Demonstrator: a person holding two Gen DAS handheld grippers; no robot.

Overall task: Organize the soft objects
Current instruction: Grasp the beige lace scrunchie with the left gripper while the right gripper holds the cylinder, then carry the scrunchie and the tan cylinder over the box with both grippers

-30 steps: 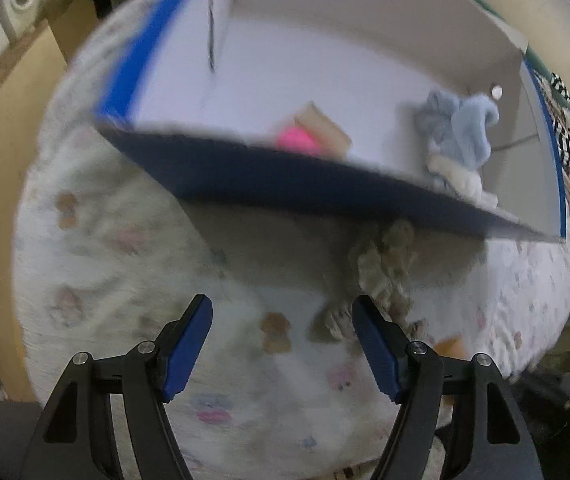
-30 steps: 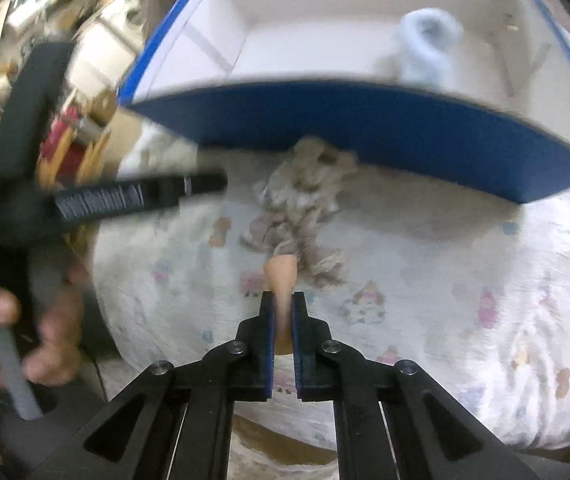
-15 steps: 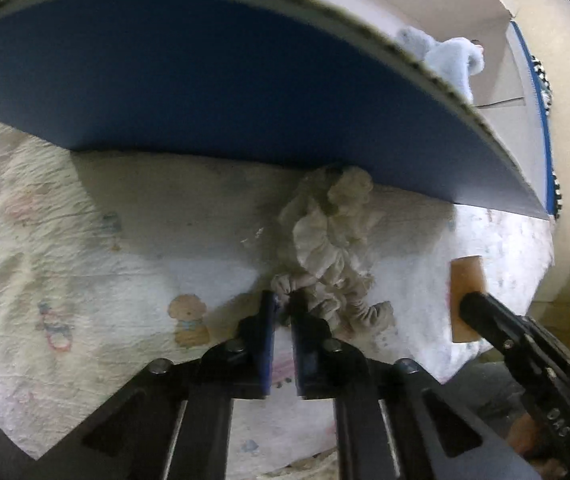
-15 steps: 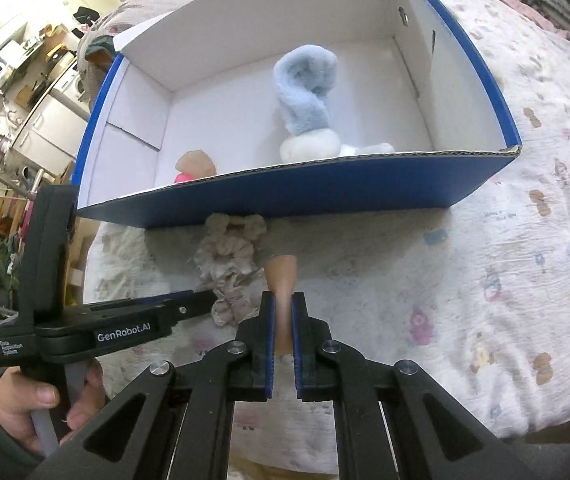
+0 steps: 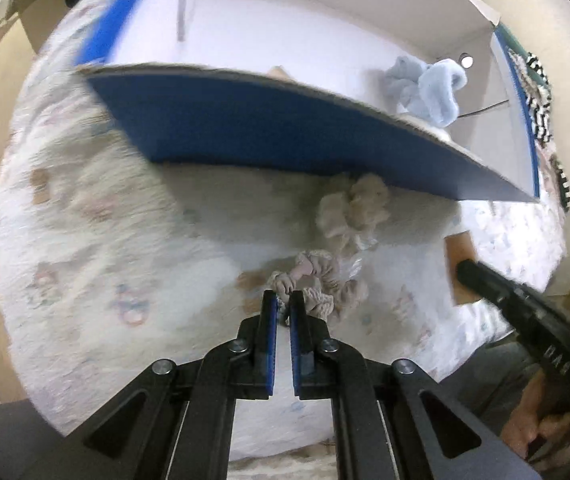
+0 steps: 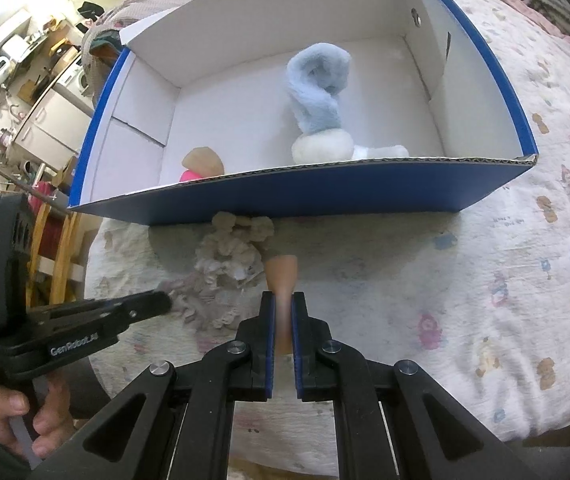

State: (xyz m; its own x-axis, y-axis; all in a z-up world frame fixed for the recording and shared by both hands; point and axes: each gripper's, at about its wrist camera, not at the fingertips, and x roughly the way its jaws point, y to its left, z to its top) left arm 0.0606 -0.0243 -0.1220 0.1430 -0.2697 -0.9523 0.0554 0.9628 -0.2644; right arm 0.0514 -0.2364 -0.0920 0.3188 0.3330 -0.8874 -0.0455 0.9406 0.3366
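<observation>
The blue box [image 6: 325, 196] sits on the bed [image 6: 485, 280], its near wall a snag risk. Left claw [image 5: 283, 304] clenched on just the beige scrunchie's [image 5: 317, 284] edge, beside the box: could slip. Right claw [image 6: 283, 308] pinches the tan sponge [image 6: 283, 276], which may squirt free.

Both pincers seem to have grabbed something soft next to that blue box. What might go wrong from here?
The left gripper pinches only an edge of the beige scrunchie, so it could slip out on lifting. More scrunchies lie against the blue box wall and may tangle and drag along. The right gripper's tan sponge could catch that wall.
</observation>
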